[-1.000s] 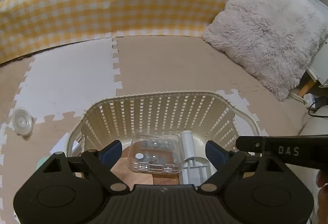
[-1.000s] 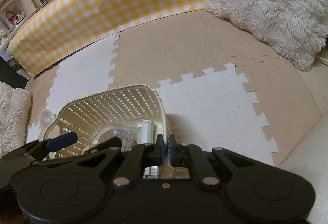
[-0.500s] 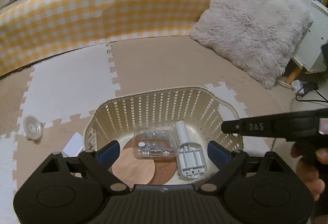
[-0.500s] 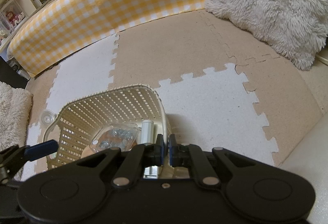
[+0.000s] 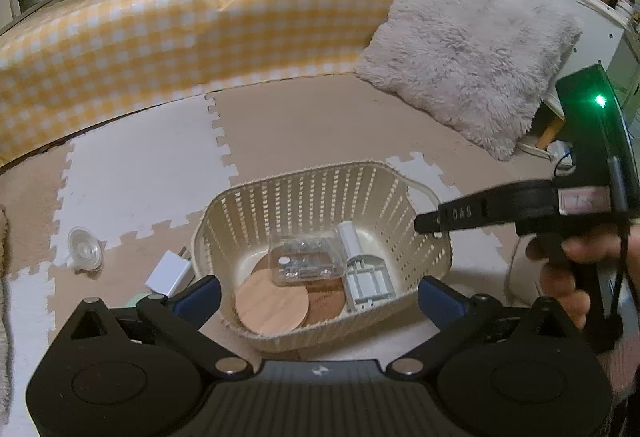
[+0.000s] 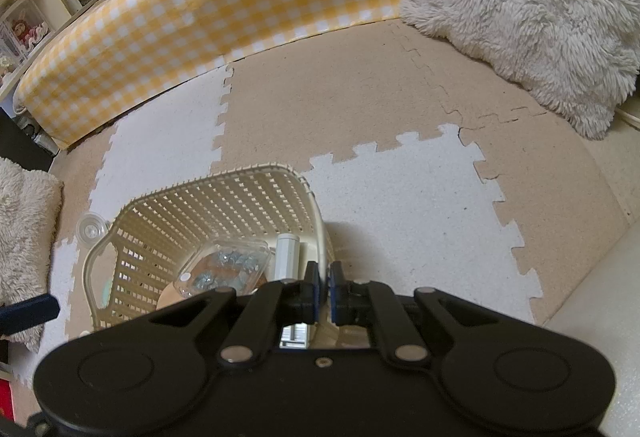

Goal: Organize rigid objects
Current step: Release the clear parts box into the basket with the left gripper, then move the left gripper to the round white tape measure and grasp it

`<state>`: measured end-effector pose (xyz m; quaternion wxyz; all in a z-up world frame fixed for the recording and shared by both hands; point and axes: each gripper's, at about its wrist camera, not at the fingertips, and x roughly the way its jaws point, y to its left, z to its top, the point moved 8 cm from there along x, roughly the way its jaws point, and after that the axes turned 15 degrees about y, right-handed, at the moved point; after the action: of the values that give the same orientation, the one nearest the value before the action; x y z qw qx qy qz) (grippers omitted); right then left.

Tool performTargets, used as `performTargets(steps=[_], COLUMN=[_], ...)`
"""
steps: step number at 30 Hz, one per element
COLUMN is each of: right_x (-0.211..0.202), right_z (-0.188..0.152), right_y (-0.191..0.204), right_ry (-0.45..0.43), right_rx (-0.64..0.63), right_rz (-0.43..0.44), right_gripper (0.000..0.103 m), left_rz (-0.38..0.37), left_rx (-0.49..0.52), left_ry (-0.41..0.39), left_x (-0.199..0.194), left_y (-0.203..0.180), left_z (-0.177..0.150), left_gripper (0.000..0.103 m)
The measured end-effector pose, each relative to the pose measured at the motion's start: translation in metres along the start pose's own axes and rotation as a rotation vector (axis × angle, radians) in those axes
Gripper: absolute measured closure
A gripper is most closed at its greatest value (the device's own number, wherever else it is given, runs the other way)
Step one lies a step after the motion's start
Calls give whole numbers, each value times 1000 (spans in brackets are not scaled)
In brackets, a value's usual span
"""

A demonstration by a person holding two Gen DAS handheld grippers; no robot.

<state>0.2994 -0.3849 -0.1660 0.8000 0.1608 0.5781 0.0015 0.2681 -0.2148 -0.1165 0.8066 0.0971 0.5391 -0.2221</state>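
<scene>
Floor mats (image 5: 160, 173) of interlocking foam carry everything. Farthest left in the left wrist view lies a clear suction cup (image 5: 85, 249), then a white charger plug (image 5: 168, 271) just beside the basket's left wall. The cream slatted basket (image 5: 304, 189) sits mid-floor and holds, from left to right, a round wooden coaster (image 5: 272, 303) overlapping a darker coaster (image 5: 326, 303), a clear plastic case of small metal parts (image 5: 302, 257) lying on top of them, and a white plastic bracket (image 5: 362, 269) along the right wall. The left tongs (image 5: 320, 291) hang above the basket's near rim — jaws opening, nothing between them. The right tongs (image 6: 324, 287) are clenched on nothing, over the basket's right edge. A fluffy cushion (image 5: 468, 45) leans at the far right.
</scene>
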Motion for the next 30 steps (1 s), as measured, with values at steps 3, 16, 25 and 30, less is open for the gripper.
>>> performTargets(steps=[3,16,25,30], right_x=[0,0,0,0], right_z=[0,0,0,0], right_y=[0,1,1,1], right_ry=[0,0,0,-1], right_rx=[0,-3,-5,-7], right_rz=[-1,-5,-7,-12], right_gripper=[98,98,98,98], left_rz=[-1,-38,2,-26], left_rx=[-1,16,45,78], left_ry=[16,47,74,143], left_x=[-2,-9,-11,1], left_y=[7,47,101,122], left_z=[-7,-25,-39,-55], left_gripper=[0,0,0,0])
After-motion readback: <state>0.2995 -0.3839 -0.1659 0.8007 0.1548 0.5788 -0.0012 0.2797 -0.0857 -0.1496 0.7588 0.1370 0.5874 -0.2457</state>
